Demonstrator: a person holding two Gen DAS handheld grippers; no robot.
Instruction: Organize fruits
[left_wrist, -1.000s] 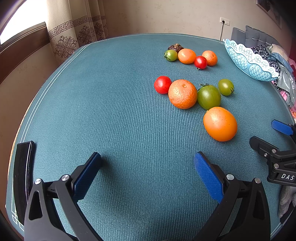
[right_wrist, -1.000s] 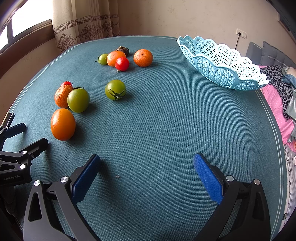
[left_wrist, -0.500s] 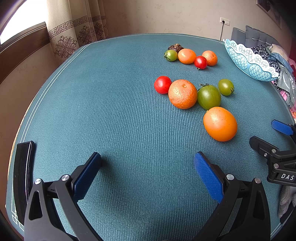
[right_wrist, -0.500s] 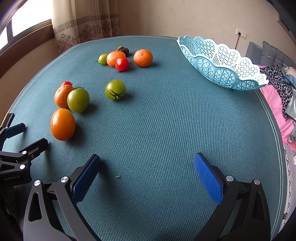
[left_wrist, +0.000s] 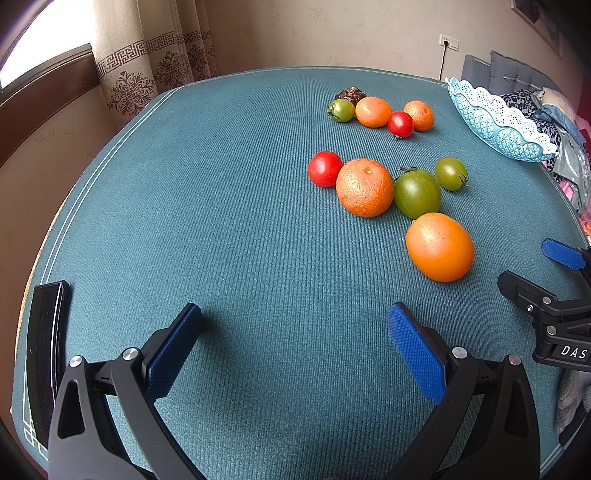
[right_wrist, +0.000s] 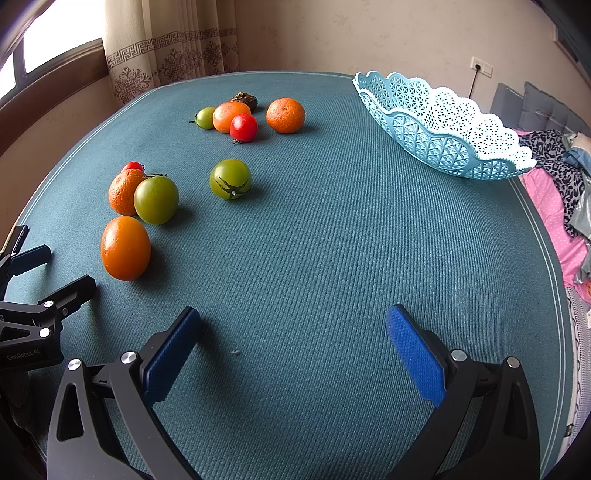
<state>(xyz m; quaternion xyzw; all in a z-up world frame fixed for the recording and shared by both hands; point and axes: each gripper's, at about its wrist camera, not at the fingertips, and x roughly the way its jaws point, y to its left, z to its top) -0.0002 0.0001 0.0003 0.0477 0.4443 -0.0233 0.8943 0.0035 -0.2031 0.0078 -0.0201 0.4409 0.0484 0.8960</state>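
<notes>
Ahead of the empty, spread right hand-held gripper (right_wrist: 293, 332), fruits (right_wrist: 125, 247) lie left.

The surface (right_wrist: 332, 240) wears a teal, ribbed woven cloth that looks matt, and the pale blue basket (right_wrist: 439, 136) is pierced lattice plastic with a faint sheen. The large smooth orange (left_wrist: 439, 246) and the green tomato (left_wrist: 417, 192) are glossy, while the pitted mandarin (left_wrist: 365, 187) looks rough and dull. Each gripper, left (left_wrist: 293, 341) and right (right_wrist: 293, 341), has matt black plastic arms, bright metal rivets and finely textured blue pads (right_wrist: 413, 350).
</notes>
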